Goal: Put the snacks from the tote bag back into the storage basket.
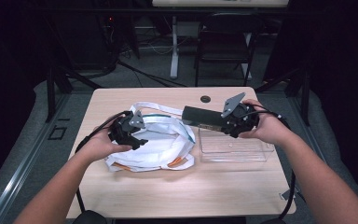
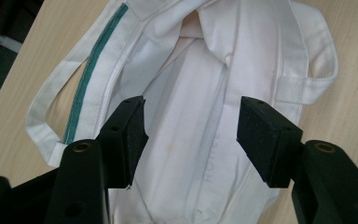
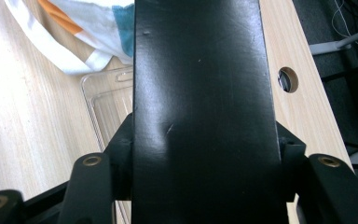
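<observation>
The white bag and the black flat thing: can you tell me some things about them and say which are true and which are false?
1. The right gripper holds a black case. True.
2. The left gripper is shut. False: its jaws stand open over the white bag.
3. The bag has a green stripe. True.
4. The clear box is full of toys. False: it looks empty.
5. The bag hangs from a chair. False: it lies on the table.
</observation>
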Demonstrator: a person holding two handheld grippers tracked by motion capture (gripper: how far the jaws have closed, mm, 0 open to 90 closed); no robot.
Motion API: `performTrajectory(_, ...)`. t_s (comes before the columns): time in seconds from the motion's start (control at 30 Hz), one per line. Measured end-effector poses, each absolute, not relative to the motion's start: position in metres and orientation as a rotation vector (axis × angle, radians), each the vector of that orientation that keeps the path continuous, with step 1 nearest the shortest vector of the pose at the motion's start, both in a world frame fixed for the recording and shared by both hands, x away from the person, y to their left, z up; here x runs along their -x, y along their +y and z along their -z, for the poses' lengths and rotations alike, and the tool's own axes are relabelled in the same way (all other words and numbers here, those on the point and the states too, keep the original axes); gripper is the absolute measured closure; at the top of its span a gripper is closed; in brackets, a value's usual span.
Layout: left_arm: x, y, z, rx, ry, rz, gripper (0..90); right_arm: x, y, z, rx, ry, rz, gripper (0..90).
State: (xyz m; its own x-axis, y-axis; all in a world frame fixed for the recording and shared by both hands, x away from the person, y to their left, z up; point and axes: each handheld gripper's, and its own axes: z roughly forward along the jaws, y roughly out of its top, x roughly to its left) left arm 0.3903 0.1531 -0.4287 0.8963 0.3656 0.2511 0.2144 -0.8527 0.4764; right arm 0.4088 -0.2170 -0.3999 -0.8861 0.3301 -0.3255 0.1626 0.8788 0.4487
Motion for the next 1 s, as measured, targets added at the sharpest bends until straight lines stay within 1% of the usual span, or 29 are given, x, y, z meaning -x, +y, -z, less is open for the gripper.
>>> performTrajectory(0.57,-0.381,0.17,0.432,-2.616,0.485,-0.491,41.7,-0.415,-0.247,0.404,-0.349,2.66,-0.528,42.1)
performTrajectory(1.0,-0.379,0.178,0.43,-2.625,0.526,-0.51,41.7,-0.422,-0.275,0.42,-0.396,2.661,-0.519,42.2)
